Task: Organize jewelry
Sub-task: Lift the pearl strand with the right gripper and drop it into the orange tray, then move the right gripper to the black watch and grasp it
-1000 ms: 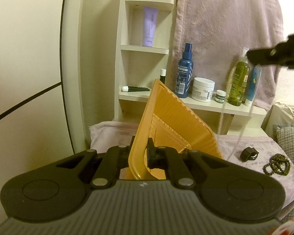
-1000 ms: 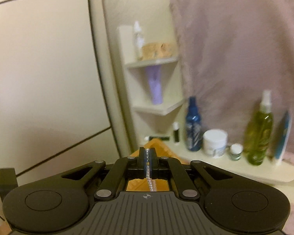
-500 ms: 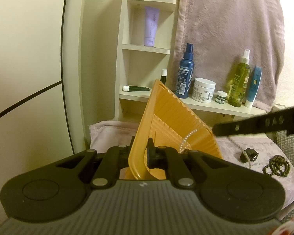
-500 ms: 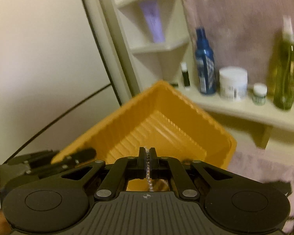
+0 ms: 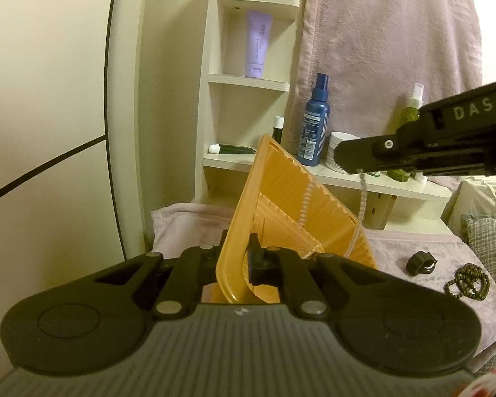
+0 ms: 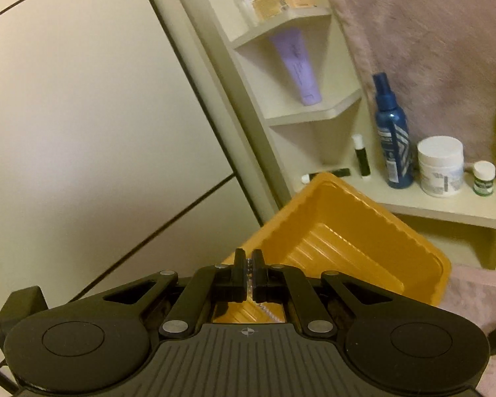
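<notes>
My left gripper [image 5: 238,258] is shut on the near rim of an orange plastic tray [image 5: 281,198], holding it tilted up on its edge. My right gripper [image 6: 249,273] is shut on a string of clear pale beads [image 6: 249,276]. In the left wrist view the right gripper [image 5: 345,162] reaches in from the right above the tray, and the bead string [image 5: 362,195] hangs from it down into the tray [image 6: 363,231]. A dark bead bracelet [image 5: 468,281] and a small black ring-like piece [image 5: 420,263] lie on the mauve cloth [image 5: 413,248] to the right.
A cream corner shelf unit [image 5: 251,79] stands behind with a lilac tube [image 5: 258,43], a blue spray bottle [image 5: 315,125], a white jar [image 6: 439,167] and a green bottle [image 5: 410,112]. A mauve towel [image 5: 390,39] hangs behind. A pale wall panel [image 5: 49,99] is at left.
My right gripper has come down and in from the right over the tray, carrying the bead string, whose lower end now hangs inside the tray. My left gripper and the tray kept still.
</notes>
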{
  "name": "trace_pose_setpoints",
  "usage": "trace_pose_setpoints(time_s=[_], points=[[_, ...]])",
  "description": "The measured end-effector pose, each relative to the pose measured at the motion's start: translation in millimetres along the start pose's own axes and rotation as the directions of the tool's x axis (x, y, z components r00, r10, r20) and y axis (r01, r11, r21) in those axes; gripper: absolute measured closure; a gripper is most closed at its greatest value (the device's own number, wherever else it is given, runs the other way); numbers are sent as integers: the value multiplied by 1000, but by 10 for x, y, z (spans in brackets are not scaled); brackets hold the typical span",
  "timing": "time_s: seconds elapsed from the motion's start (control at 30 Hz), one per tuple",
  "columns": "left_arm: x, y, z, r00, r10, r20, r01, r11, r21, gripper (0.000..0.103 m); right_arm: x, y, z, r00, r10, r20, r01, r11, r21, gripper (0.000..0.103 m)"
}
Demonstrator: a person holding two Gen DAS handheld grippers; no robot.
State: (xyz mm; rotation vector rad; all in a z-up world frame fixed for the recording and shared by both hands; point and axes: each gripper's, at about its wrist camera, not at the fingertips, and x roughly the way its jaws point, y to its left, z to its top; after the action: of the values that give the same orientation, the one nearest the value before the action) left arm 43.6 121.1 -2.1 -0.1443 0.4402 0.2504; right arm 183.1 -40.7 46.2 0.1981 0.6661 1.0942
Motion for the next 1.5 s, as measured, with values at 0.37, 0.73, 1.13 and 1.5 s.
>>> trace_pose_setpoints(time_s=[0.37,0.73,1.13,1.5], points=[[14,-1,3,1000,1,0,-1,1000,-1,96,13,-236,-350,990,-101,-99,103,995,14,100],[6,-16,4,1000,3,2,-3,1000,3,96,-925,-673,-751,922,-384,38,375,915,149,91],[-4,-28,1,1000,5,4,-5,1000,11,96,-1528,-1141,-1366,820,-572,-23,552,779,298,66],[-5,-35,11,1000,8,-4,-8,1000,19,96,-1209,-1228,-1220,807,-590,-19,590,803,80,25]])
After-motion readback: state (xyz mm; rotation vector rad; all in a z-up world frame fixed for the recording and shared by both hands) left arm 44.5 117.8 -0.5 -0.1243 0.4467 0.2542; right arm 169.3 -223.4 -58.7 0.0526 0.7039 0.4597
